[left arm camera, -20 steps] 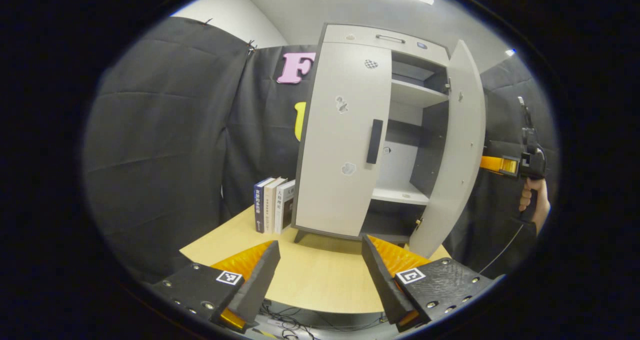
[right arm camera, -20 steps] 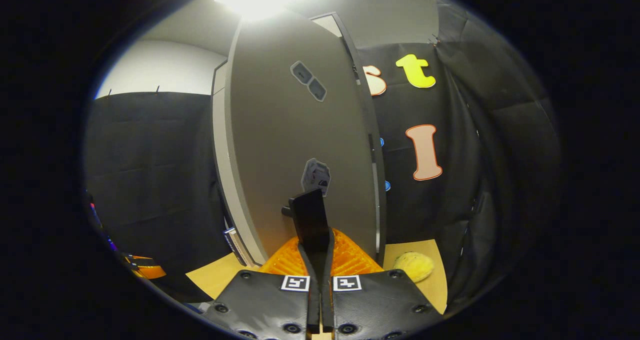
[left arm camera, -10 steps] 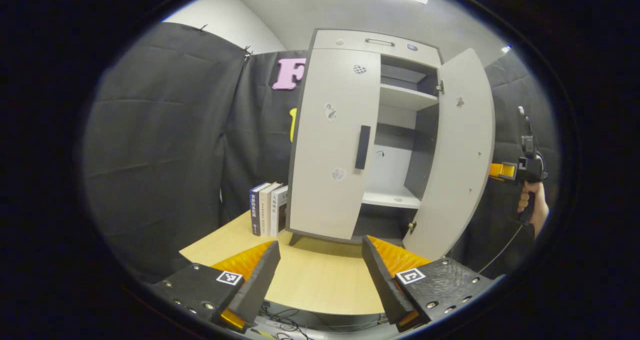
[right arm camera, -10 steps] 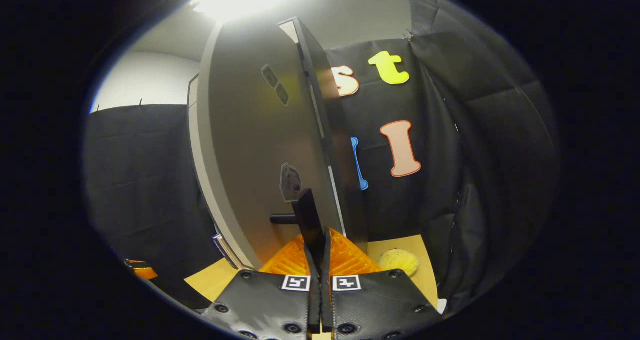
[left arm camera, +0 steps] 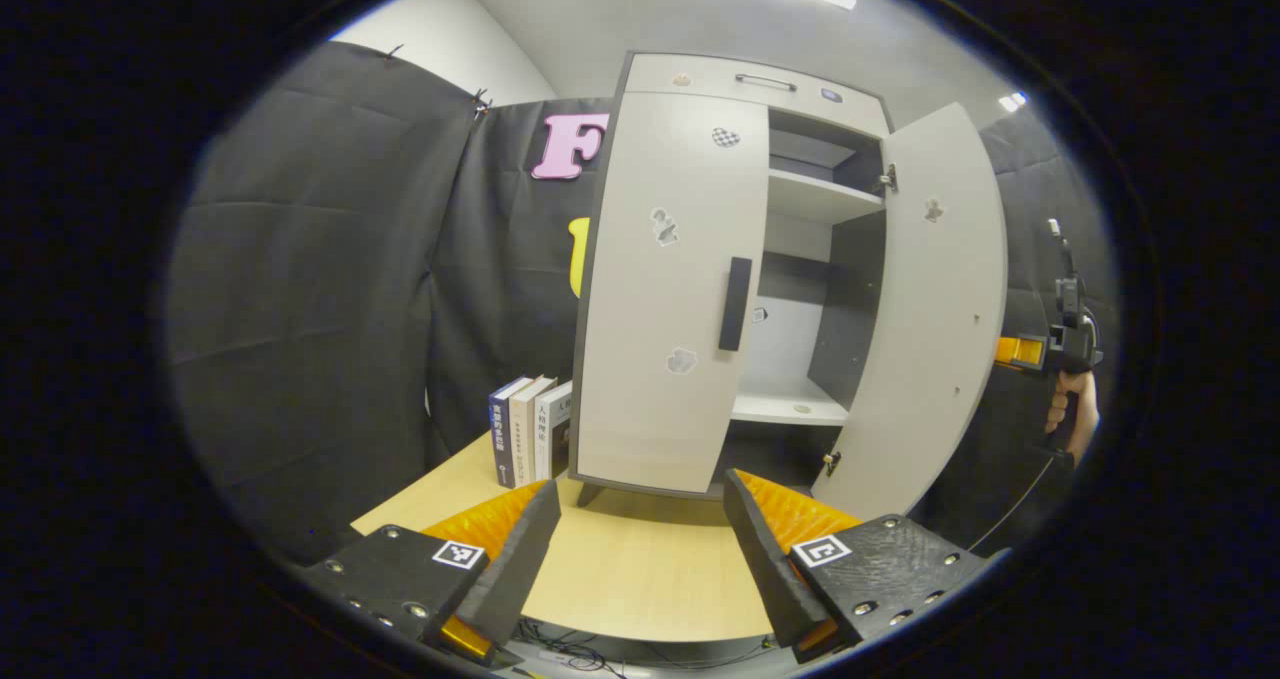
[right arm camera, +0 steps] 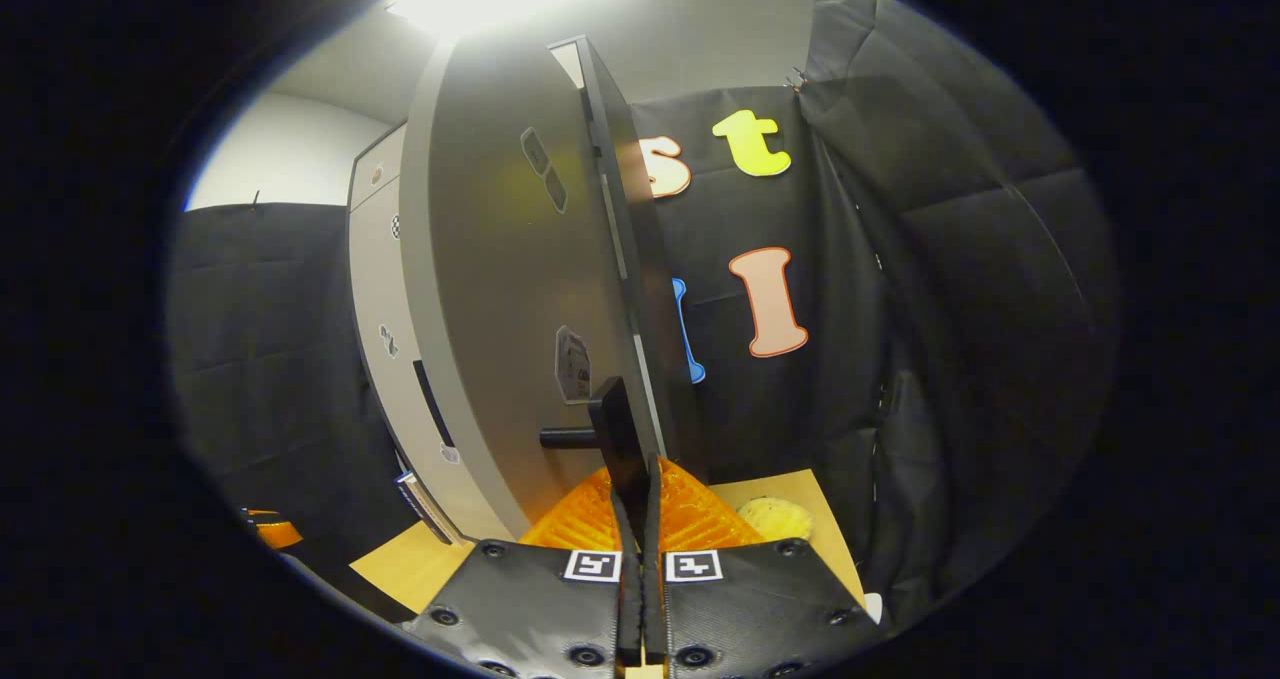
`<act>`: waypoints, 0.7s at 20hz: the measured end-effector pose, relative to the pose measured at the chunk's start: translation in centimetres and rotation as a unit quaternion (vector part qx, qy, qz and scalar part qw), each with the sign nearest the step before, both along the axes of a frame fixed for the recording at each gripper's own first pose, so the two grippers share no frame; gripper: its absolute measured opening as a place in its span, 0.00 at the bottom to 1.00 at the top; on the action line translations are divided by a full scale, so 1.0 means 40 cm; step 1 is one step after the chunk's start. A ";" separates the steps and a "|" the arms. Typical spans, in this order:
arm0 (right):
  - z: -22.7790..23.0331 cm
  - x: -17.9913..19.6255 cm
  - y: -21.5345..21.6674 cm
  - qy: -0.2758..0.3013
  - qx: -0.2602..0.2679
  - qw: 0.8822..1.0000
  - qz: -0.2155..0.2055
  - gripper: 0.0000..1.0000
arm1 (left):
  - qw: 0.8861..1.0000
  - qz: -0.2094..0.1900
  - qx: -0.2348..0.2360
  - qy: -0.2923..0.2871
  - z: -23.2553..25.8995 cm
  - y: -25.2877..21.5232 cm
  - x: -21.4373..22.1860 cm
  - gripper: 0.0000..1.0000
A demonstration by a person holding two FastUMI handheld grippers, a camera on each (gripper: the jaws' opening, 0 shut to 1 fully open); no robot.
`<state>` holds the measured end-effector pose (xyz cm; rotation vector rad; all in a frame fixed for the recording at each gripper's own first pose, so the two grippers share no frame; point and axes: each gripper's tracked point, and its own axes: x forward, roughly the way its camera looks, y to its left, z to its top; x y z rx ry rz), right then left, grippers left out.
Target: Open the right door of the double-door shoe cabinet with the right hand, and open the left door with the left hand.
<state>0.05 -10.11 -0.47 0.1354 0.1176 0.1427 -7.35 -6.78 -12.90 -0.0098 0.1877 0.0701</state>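
The tall pale-grey double-door shoe cabinet (left arm camera: 700, 259) stood on the light wooden tabletop (left arm camera: 640, 569). Its right door (left arm camera: 925, 309) was swung wide, baring white shelves inside the cabinet, while its left door (left arm camera: 670, 289) with the dark vertical bar handle (left arm camera: 735, 303) remained flat against the cabinet's front. The left gripper (left arm camera: 640, 539) hung before the cabinet's foot, fingers spread wide and holding nothing. The right gripper (right arm camera: 640, 479) had its fingers pinched together on the right door's dark handle (right arm camera: 622, 434). Three upright books (left arm camera: 522, 431) stood left of the cabinet.
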 end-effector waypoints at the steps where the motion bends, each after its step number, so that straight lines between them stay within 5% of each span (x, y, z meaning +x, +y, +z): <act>1: 0.002 0.000 -0.002 0.000 -0.004 1.000 -0.010 0.02 | 1.000 0.002 -0.001 0.006 -0.012 0.024 0.012 0.96; 7: -0.016 -0.030 -0.002 0.015 -0.012 0.999 -0.043 0.02 | 1.000 0.003 -0.017 0.004 -0.036 0.156 0.080 0.95; 14: -0.049 -0.124 0.006 0.050 -0.031 0.994 -0.093 0.02 | 0.998 -0.041 -0.039 0.002 -0.054 0.228 0.217 0.96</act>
